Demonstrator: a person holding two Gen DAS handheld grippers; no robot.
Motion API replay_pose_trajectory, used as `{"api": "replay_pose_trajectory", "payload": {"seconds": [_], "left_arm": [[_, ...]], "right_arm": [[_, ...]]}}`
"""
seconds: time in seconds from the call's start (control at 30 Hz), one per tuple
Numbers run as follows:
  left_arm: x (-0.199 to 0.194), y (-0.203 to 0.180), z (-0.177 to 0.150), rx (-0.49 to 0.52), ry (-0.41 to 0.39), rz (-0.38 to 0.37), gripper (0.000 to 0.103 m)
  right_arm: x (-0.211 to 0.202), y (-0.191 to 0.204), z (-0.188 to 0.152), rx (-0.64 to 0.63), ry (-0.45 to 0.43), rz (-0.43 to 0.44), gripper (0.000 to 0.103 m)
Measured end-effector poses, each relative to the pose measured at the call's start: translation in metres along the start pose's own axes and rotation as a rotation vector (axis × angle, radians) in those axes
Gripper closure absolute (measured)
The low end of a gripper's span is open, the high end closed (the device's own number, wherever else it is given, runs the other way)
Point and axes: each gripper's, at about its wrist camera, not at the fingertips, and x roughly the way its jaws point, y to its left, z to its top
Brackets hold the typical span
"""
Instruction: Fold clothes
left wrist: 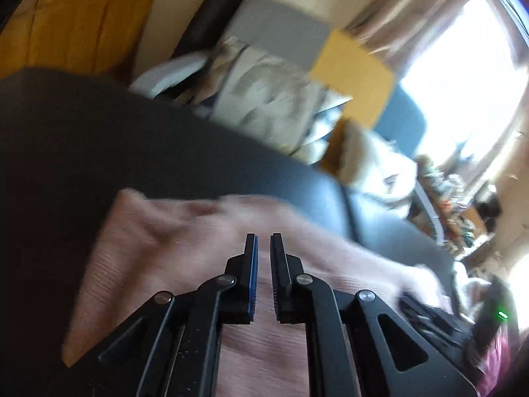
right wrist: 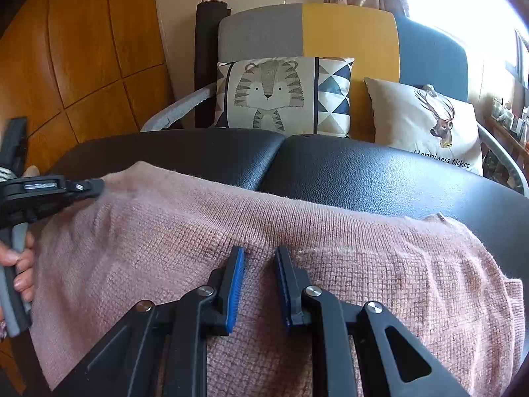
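My left tongs [left wrist: 263, 244] had nearly closed on nothing; my right tongs [right wrist: 259, 258] hung slightly apart, empty, above the pink sweater [right wrist: 297, 248] on the black bench [right wrist: 363, 168]. Soft, limp knit, I judged; best pinched at its edges.

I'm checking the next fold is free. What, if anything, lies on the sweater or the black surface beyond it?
Nothing visible does. The pink sweater lies flat with only the two tools over it, and the black surface beyond its far edge is bare. The pillows sit behind that surface on the sofa, off the sweater.
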Motion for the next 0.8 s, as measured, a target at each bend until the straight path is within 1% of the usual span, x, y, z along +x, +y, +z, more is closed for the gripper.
{"api": "replay_pose_trajectory", "payload": {"seconds": [0.03, 0.07, 0.1, 0.13, 0.2, 0.23, 0.27, 0.3, 0.37, 0.43, 0.47, 0.5, 0.57, 0.63, 0.67, 0.7, 0.73, 0.8], "left_arm": [[-0.005, -0.013, -0.004, 0.026, -0.014, -0.036, 0.090], [-0.007, -0.029, -0.011, 0.059, -0.008, -0.078, 0.087], [-0.005, -0.045, -0.019, 0.101, 0.016, -0.118, 0.086], [0.001, -0.057, -0.029, 0.160, 0.042, -0.122, 0.086], [0.020, -0.080, -0.050, 0.307, 0.097, -0.078, 0.086], [0.030, -0.092, -0.060, 0.380, 0.125, -0.055, 0.086], [0.034, -0.098, -0.067, 0.427, 0.124, -0.043, 0.086], [0.033, -0.098, -0.067, 0.433, 0.108, -0.042, 0.085], [0.035, -0.095, -0.065, 0.417, 0.108, -0.044, 0.085], [0.038, -0.093, -0.064, 0.405, 0.110, -0.059, 0.085], [0.038, -0.093, -0.063, 0.402, 0.110, -0.062, 0.085], [0.038, -0.093, -0.064, 0.401, 0.108, -0.064, 0.085], [0.038, -0.092, -0.063, 0.400, 0.106, -0.065, 0.085], [0.031, -0.087, -0.066, 0.388, 0.104, -0.068, 0.083], [0.029, -0.083, -0.067, 0.377, 0.103, -0.069, 0.083], [0.028, -0.080, -0.068, 0.366, 0.104, -0.072, 0.083], [0.028, -0.078, -0.068, 0.358, 0.105, -0.077, 0.083], [0.027, -0.076, -0.068, 0.344, 0.109, -0.088, 0.083]], "right_arm": [[0.000, 0.001, 0.000, 0.000, 0.000, -0.001, 0.086], [0.000, 0.001, 0.000, -0.001, 0.000, -0.003, 0.086], [0.000, 0.001, 0.000, -0.002, -0.001, -0.004, 0.086], [0.000, 0.001, 0.000, -0.003, -0.001, -0.004, 0.086], [0.000, -0.001, 0.000, 0.000, 0.000, 0.006, 0.085], [-0.001, -0.004, 0.001, 0.014, 0.004, 0.025, 0.083], [-0.001, -0.008, 0.002, 0.033, 0.011, 0.052, 0.083], [-0.006, -0.015, 0.003, 0.082, 0.013, 0.079, 0.083], [-0.020, -0.030, 0.005, 0.210, 0.013, 0.132, 0.083], [-0.035, -0.030, 0.002, 0.247, 0.006, 0.175, 0.084], [-0.042, -0.029, -0.001, 0.257, 0.001, 0.196, 0.089], [-0.046, -0.022, -0.004, 0.225, 0.007, 0.194, 0.090], [-0.048, -0.002, -0.013, 0.118, 0.031, 0.167, 0.090], [-0.043, 0.010, -0.024, 0.021, 0.050, 0.115, 0.090], [-0.040, 0.016, -0.029, -0.027, 0.058, 0.086, 0.094], [-0.038, 0.017, -0.035, -0.062, 0.050, 0.066, 0.094], [-0.036, 0.014, -0.039, -0.067, 0.041, 0.064, 0.095], [-0.032, 0.009, -0.040, -0.037, 0.042, 0.076, 0.095]]}}
